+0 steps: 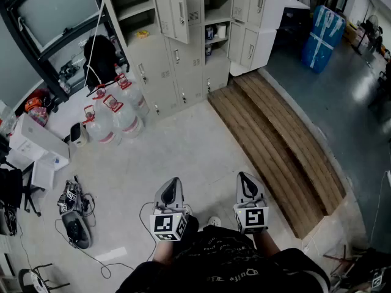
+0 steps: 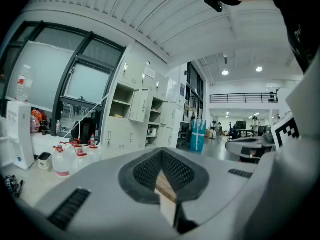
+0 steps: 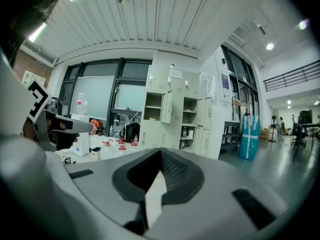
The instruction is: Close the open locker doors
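A bank of pale grey lockers (image 1: 183, 41) stands at the far side of the room. One upper door (image 1: 174, 8) hangs open, and two more doors (image 1: 249, 38) stand ajar at the right end, with open shelves between them. My left gripper (image 1: 170, 193) and right gripper (image 1: 247, 187) are held side by side close to the person's body, both shut and empty, far from the lockers. The left gripper view looks past its gripper (image 2: 163, 159) to the lockers (image 2: 132, 121). From the right gripper (image 3: 160, 156), the open door (image 3: 172, 107) shows ahead.
Three water jugs (image 1: 113, 112) stand on the floor left of the lockers, beside a black bag (image 1: 101, 57). A low wooden platform (image 1: 275, 133) runs along the right. A blue wrapped package (image 1: 322, 29) is at far right. Cables and shoes (image 1: 73, 215) lie at near left.
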Demonstrator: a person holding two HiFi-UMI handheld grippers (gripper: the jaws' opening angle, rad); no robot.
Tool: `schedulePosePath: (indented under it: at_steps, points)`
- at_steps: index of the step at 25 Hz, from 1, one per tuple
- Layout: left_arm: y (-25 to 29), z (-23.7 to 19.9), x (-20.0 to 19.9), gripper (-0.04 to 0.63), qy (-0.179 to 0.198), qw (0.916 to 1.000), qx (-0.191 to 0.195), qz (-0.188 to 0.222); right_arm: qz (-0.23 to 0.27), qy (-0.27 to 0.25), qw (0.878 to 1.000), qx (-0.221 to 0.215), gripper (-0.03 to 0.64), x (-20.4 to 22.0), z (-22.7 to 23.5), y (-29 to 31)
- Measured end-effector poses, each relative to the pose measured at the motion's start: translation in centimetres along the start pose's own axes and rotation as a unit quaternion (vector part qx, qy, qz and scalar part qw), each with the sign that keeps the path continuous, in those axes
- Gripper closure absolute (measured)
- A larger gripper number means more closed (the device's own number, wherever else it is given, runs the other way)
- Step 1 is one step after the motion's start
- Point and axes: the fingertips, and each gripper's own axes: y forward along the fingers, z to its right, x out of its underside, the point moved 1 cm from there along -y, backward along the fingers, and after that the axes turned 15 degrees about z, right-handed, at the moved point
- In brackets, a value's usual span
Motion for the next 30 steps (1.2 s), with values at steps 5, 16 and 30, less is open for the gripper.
schedulePosePath:
  at_steps: [5, 16, 30]
  points:
    - [0.1, -0.4, -0.4, 0.588, 0.011, 0.9999, 0.008, 0.006, 0.002, -0.001, 1.000, 0.010, 0.614, -0.1, -0.1, 0.3]
    - [4.3, -4.3, -1.2, 0.588, 0.004, 0.9991, 0.041, 0.013, 0.026, 0.024, 0.998, 0.043, 0.612, -1.3, -0.9, 5.5]
    - [9.9, -10.9, -1.0, 0.588, 0.001, 0.9977, 0.068, 0.007, 0.057, -0.001, 0.997, 0.048, 0.612, -2.2, -3.7, 14.0]
